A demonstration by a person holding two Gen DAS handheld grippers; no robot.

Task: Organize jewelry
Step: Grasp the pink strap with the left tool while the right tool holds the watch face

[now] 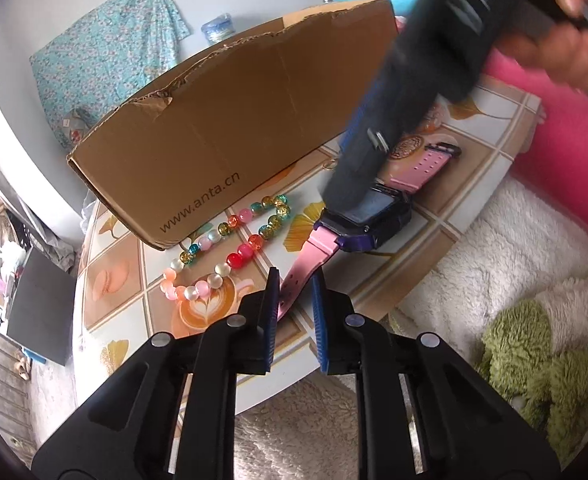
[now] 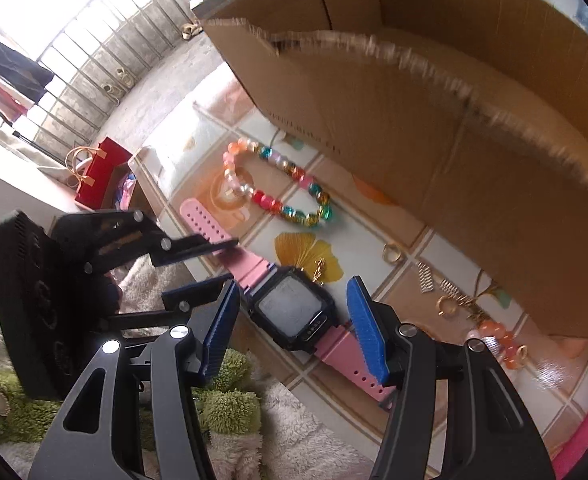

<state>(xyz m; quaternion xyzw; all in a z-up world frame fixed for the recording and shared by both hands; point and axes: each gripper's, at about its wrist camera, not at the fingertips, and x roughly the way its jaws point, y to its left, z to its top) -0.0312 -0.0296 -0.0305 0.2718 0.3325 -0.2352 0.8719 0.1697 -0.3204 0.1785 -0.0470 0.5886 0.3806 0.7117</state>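
Note:
A pink-strapped smartwatch [image 1: 358,216] [image 2: 290,312] lies on the tiled tabletop [image 1: 490,168]. My left gripper [image 1: 296,280] is open, its fingertips either side of the watch's near strap end. My right gripper [image 2: 294,292] is open, straddling the watch face; it shows in the left wrist view [image 1: 350,188] coming down from above. A bracelet of coloured beads [image 1: 230,248] [image 2: 278,188] lies beside the cardboard box [image 1: 230,128] [image 2: 434,120]. Gold rings and earrings [image 2: 446,300] lie by the box's side.
A second pink watch [image 1: 426,164] lies behind the first. An orange bead bracelet [image 2: 498,340] lies at the table's right. A white fluffy blanket [image 1: 506,248] and a green plush toy [image 1: 534,360] lie below the table edge.

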